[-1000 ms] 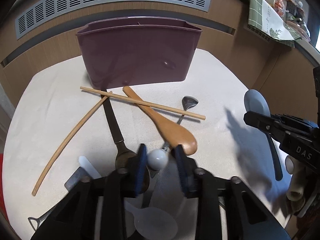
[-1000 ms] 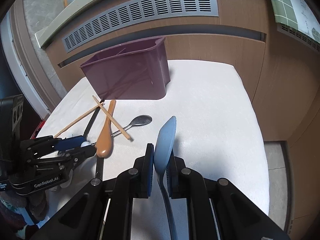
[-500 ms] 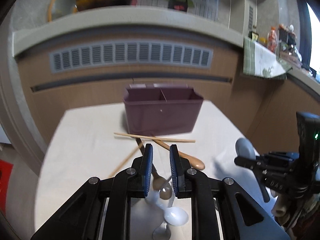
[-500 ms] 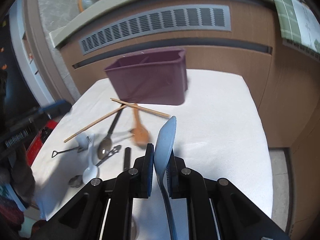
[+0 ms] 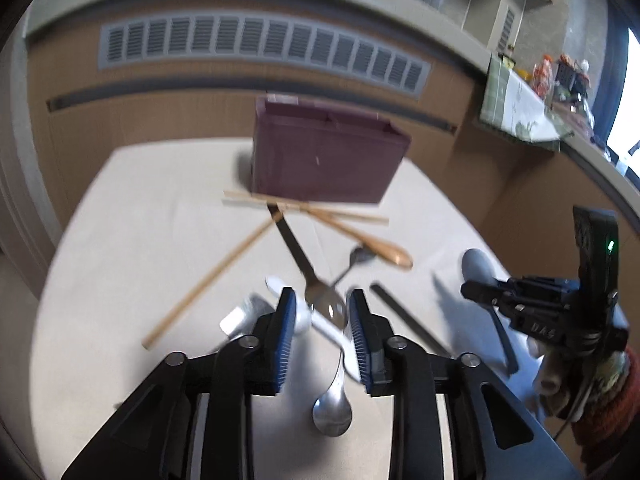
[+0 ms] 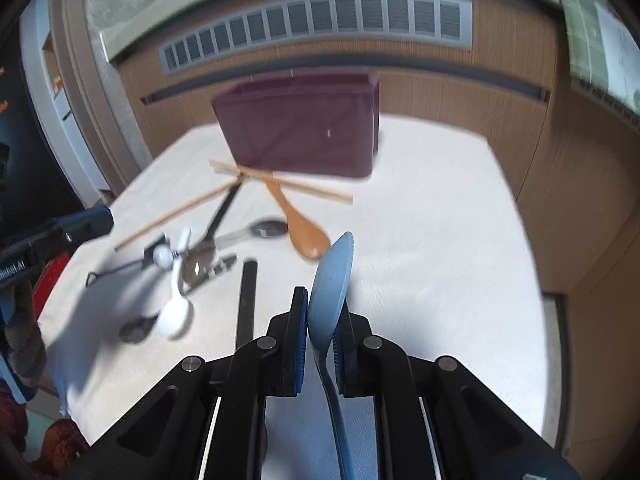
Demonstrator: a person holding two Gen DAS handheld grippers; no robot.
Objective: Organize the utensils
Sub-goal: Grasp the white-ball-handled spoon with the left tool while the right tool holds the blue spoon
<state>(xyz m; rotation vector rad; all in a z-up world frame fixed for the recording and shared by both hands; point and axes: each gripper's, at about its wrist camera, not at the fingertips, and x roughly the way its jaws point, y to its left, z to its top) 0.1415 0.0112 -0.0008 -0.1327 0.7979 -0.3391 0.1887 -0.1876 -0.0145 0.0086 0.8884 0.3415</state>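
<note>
My right fingers [image 6: 321,332] pinch the blue spoon [image 6: 329,280]. My left fingers [image 5: 320,320] have just been opening, empty, above the utensils lying on the table [image 5: 120,240]; the purple bin [image 5: 324,160] stands at twelve o'clock.

At the bottom centre of the frame the left gripper [image 5: 320,322] has just been opening its jaws, which hold nothing. Beyond them, utensils lie scattered on the pale table [image 5: 120,240]: a metal spoon [image 5: 332,412], crossed chopsticks [image 5: 304,206], a wooden spoon [image 5: 384,250]. The maroon organizer [image 5: 324,160] stands at upper centre. At the right edge, the right gripper [image 5: 472,290] holds a grey-blue spoon [image 5: 478,266].
</note>
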